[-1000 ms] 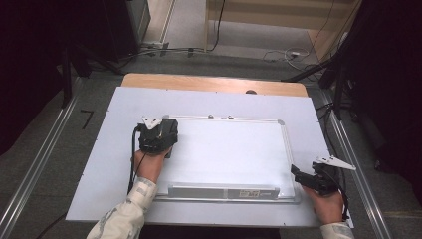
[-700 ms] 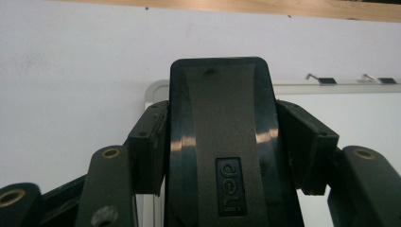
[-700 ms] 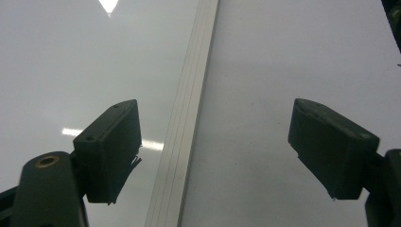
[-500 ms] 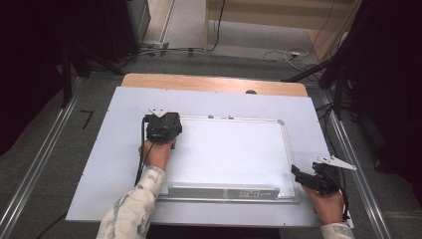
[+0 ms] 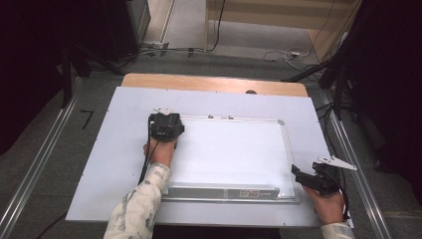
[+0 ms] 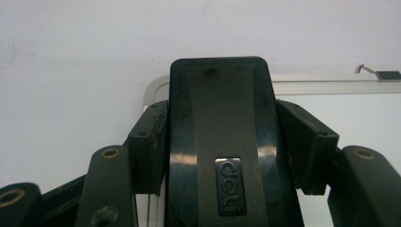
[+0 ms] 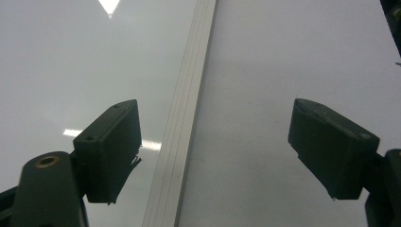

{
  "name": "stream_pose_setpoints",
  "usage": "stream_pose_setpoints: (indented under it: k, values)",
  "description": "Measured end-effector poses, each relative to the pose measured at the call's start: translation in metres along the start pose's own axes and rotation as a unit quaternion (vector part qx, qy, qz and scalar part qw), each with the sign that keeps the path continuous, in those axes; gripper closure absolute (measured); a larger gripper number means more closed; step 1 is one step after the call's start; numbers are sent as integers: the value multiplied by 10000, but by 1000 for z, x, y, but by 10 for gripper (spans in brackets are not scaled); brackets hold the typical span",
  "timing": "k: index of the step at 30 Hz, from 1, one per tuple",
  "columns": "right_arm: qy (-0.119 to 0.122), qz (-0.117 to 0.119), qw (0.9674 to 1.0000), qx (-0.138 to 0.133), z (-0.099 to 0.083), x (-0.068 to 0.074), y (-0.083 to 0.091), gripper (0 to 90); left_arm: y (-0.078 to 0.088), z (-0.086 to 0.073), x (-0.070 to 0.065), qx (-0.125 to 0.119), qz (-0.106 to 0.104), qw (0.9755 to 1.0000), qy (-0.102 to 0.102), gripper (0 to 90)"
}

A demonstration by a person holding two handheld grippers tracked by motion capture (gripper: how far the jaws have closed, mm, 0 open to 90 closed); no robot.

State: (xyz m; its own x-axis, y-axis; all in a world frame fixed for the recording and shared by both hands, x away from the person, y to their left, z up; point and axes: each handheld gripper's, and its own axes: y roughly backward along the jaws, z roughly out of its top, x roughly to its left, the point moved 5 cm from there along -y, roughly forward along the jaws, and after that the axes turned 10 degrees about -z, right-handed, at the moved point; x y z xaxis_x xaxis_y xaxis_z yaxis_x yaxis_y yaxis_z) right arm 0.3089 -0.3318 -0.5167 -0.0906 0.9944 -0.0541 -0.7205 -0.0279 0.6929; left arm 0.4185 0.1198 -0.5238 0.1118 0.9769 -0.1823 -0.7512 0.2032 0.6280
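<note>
Jaws of left gripper point(image 6: 222, 142) clamp black eraser point(image 6: 220, 137) at whiteboard's point(image 5: 234, 154) ten o'clock corner; right gripper point(image 7: 215, 156) jaws apart at four o'clock

- eraser point(image 6: 220, 142): glossy black, silver logo plate;
- whiteboard point(image 5: 234, 149): white, silver frame;
- grippers point(image 5: 164, 130) point(image 5: 297, 175): black;
- sleeve point(image 5: 139, 209): pale, mottled;
- table point(image 5: 114, 164): light grey

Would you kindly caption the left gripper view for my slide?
Left gripper shut on a black whiteboard eraser near the whiteboard frame's corner.
</note>
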Motion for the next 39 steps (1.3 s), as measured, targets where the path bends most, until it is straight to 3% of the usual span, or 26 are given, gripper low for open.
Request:
stream_pose_setpoints:
  k: [6,11,21,27,34,39]
  values:
    - [1,4,10000,1,0,0,0,166,-4,-1,-2,75,160,9997,-165,400]
    - [3,7,10000,-2,0,0,0,166,-1,-1,-4,102,-37,9998,-171,359]
    - [17,-6,10000,-6,0,0,0,166,12,2,-6,-104,-88,9997,-223,339]
    - [31,-15,10000,-13,0,0,1,166,26,4,-8,-327,-307,9987,-228,358]
    - [35,-29,10000,-7,-1,0,1,166,44,1,-4,-468,-663,9967,8,344]
    - [25,-47,10000,-1,-1,1,1,166,55,-5,-2,-526,-877,9948,-32,307]
